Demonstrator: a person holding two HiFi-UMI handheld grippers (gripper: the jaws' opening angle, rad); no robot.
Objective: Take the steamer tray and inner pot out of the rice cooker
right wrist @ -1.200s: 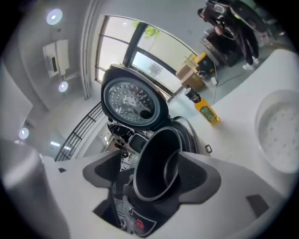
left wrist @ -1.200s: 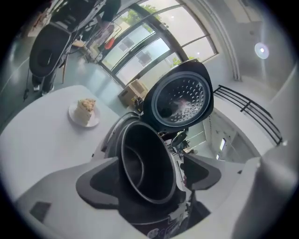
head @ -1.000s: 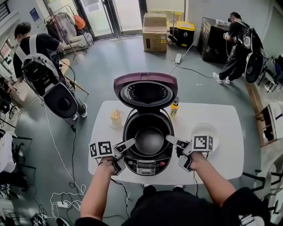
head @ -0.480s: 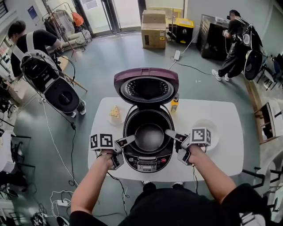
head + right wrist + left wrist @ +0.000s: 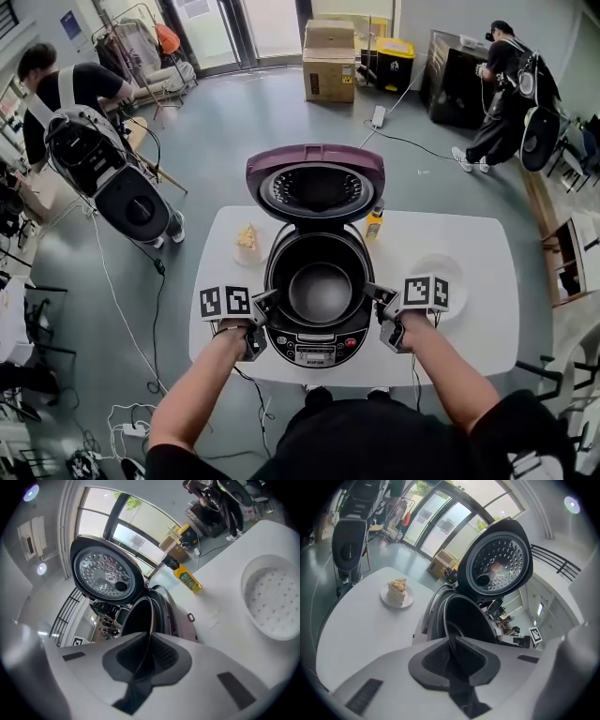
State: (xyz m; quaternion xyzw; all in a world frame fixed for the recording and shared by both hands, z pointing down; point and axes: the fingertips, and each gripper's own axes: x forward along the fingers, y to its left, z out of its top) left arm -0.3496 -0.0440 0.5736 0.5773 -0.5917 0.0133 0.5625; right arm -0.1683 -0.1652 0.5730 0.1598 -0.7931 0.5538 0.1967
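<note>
Left gripper [image 5: 266, 299] and right gripper [image 5: 373, 292], jaws just closed, each pinch opposite rim edges of the dark metal inner pot [image 5: 320, 292]. The pot sits centre frame, inside the purple rice cooker [image 5: 315, 353]. White perforated steamer tray [image 5: 442, 265] lies right of it on the white table [image 5: 478, 337]. Cooker lid [image 5: 317, 187] stands open above.

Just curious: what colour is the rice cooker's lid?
Plum-purple lid; the head view shows it best.
</note>
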